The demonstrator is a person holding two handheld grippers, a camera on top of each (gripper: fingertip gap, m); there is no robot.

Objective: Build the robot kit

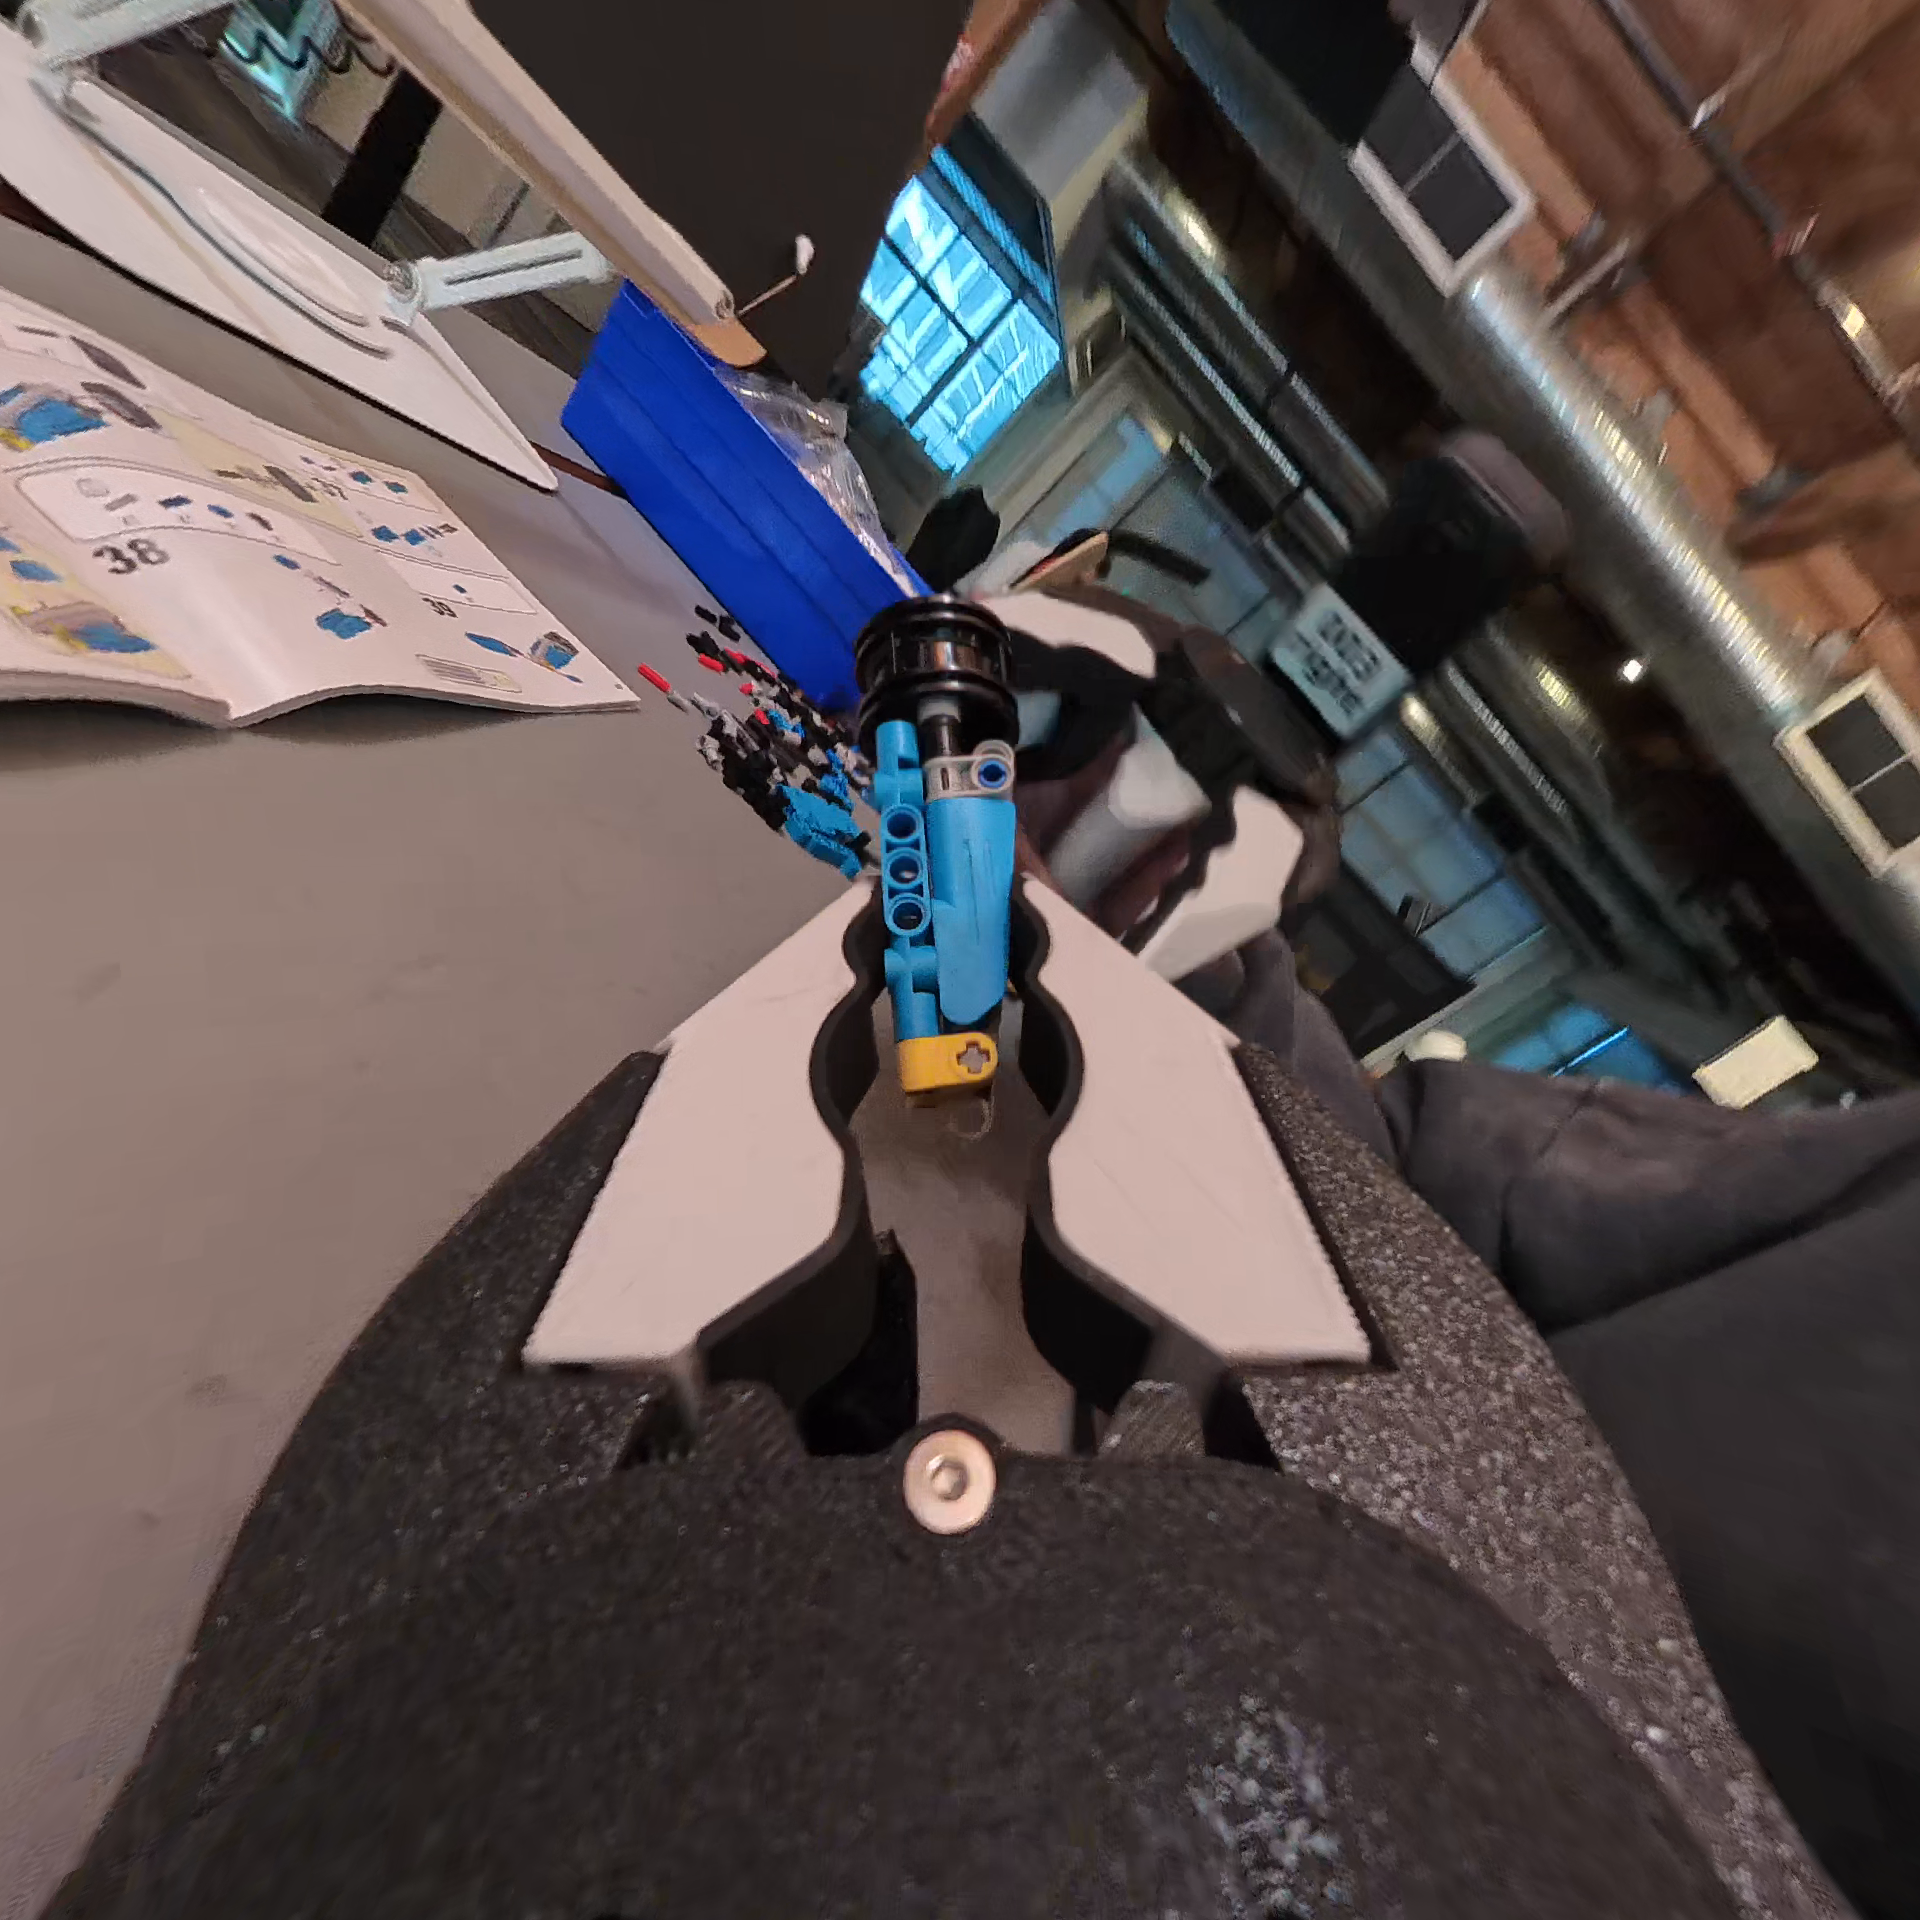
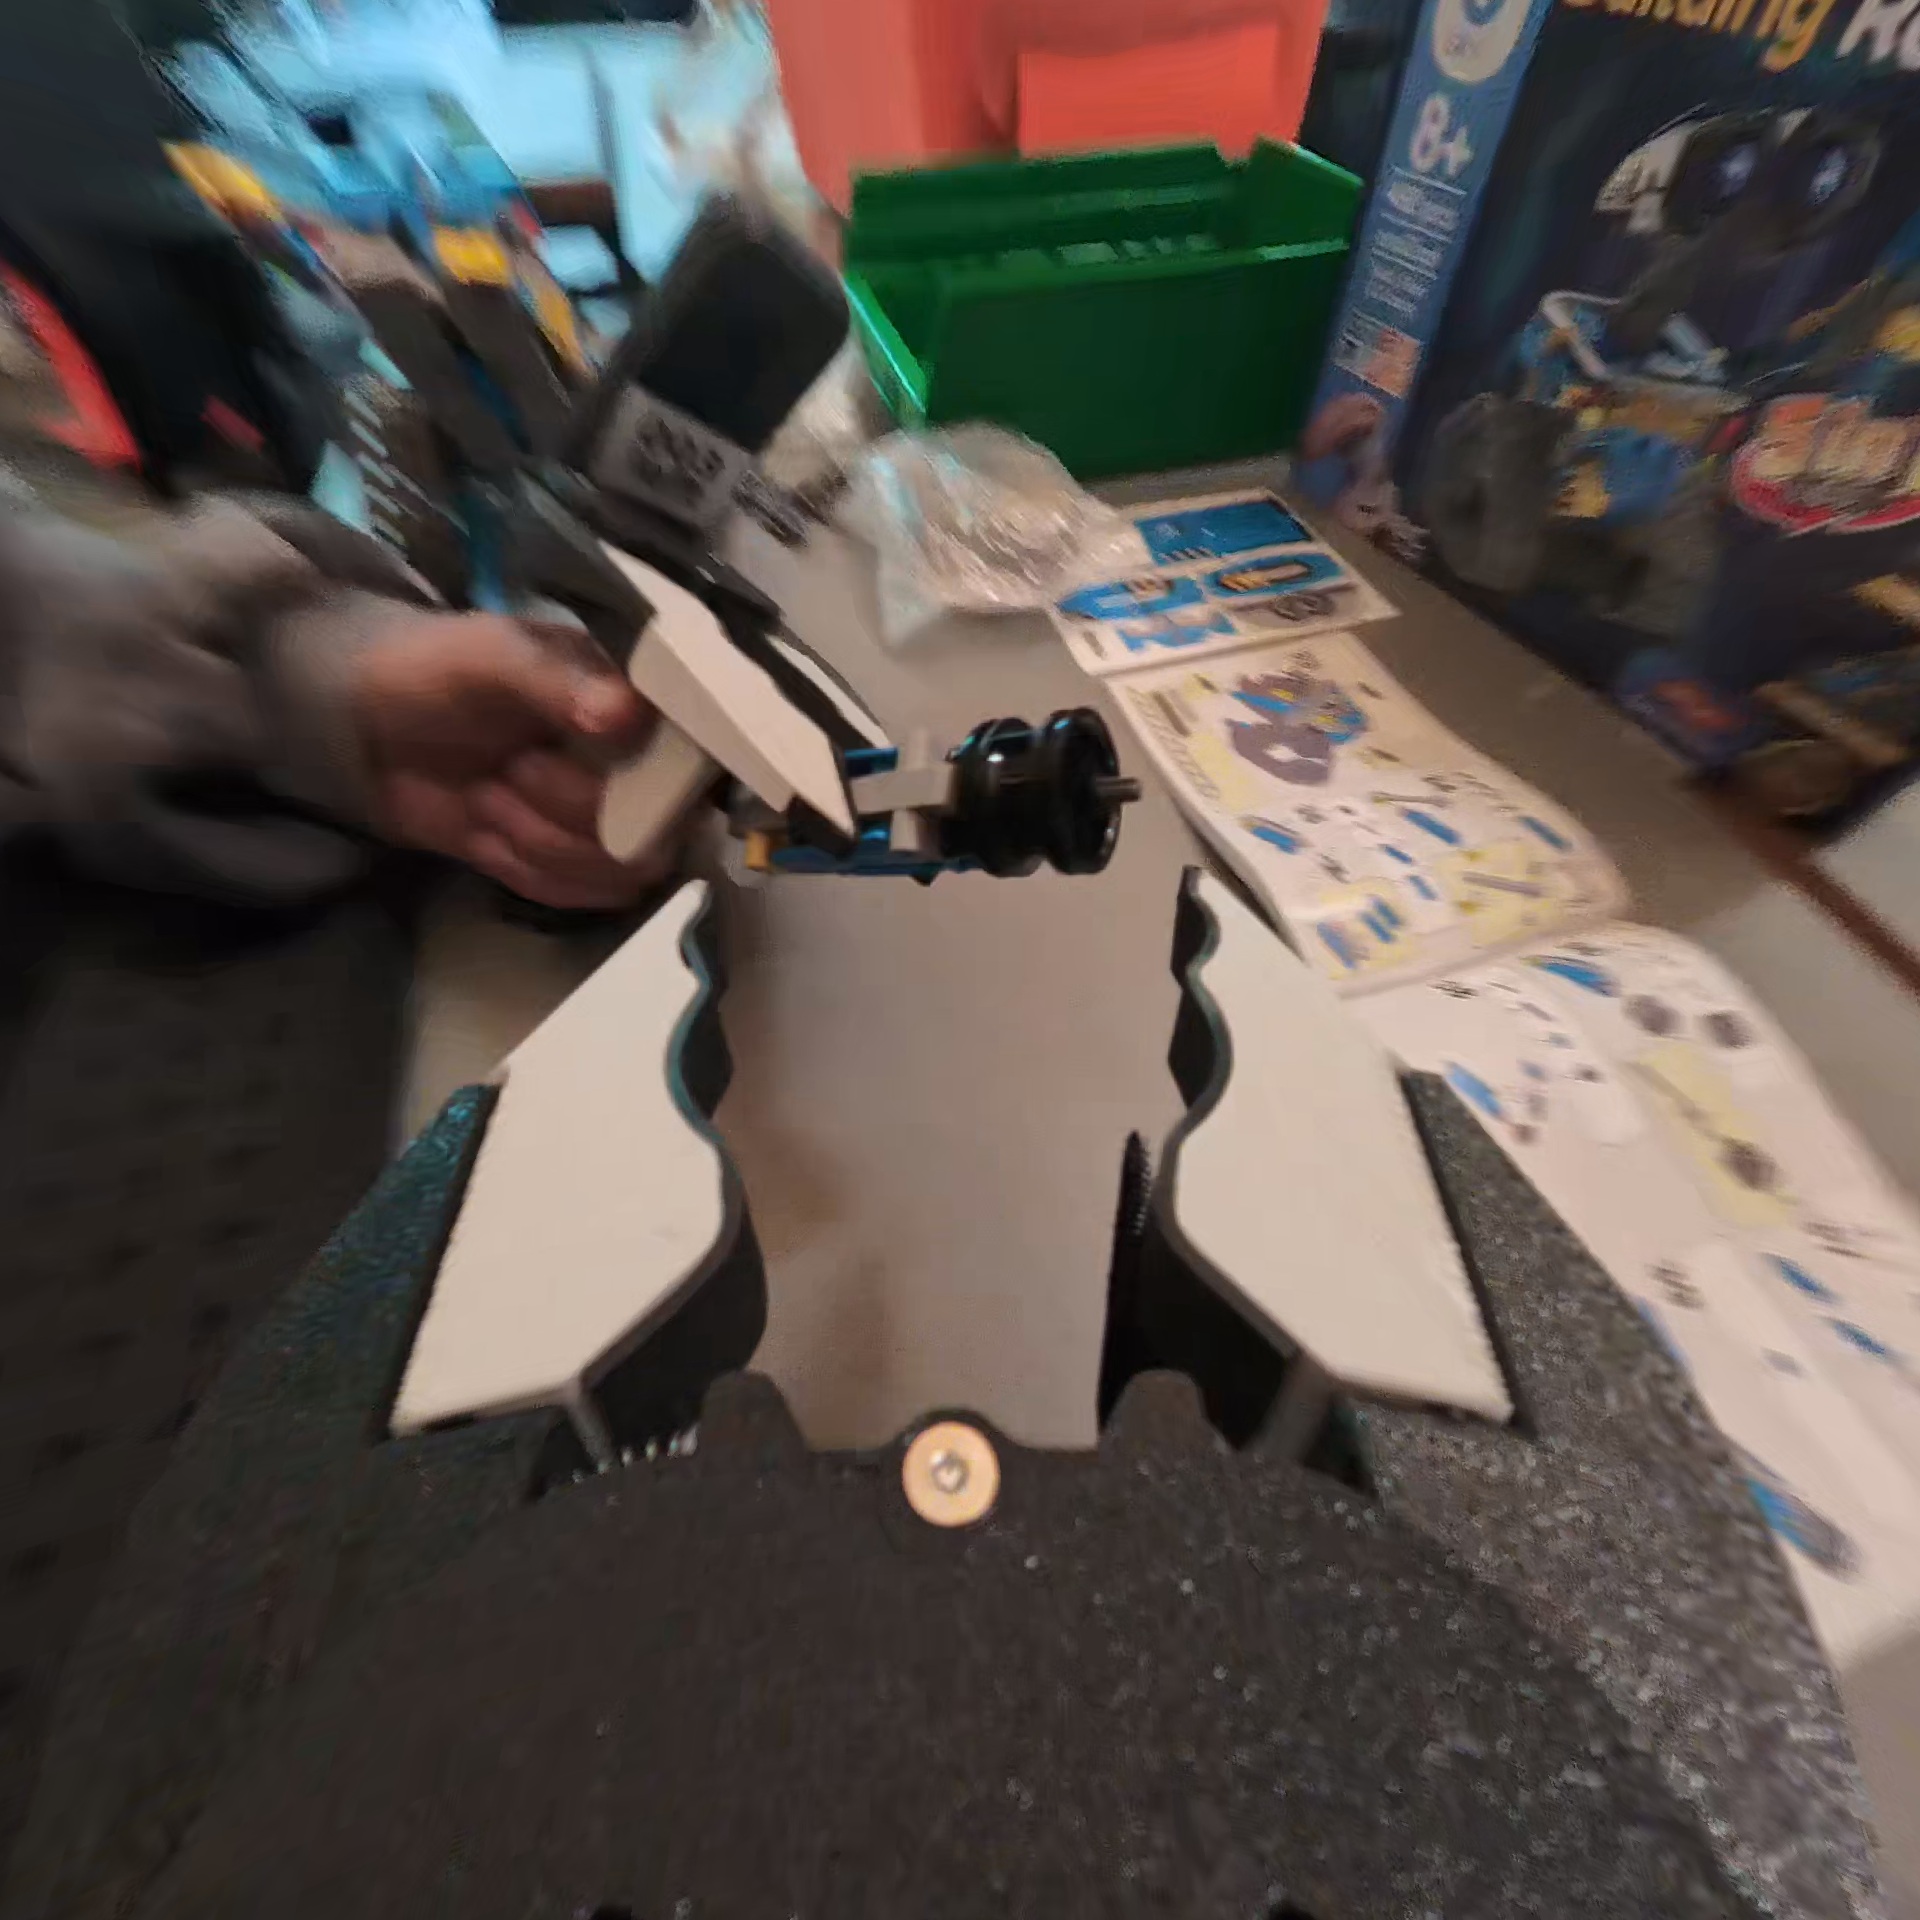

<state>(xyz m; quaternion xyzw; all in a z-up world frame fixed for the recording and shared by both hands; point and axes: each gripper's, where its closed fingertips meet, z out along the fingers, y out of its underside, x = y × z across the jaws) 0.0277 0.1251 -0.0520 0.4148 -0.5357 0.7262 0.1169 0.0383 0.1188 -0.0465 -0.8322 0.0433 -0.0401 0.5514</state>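
My left gripper pinches a small blue, grey and yellow plastic brick assembly between its tips, with a black ribbed wheel hub at its far end. My right gripper is spread wide with nothing between its fingers; just ahead of it hangs that assembly, above the grey tabletop. Farther to the right lies an open instruction booklet, and beyond it a green plastic bin.
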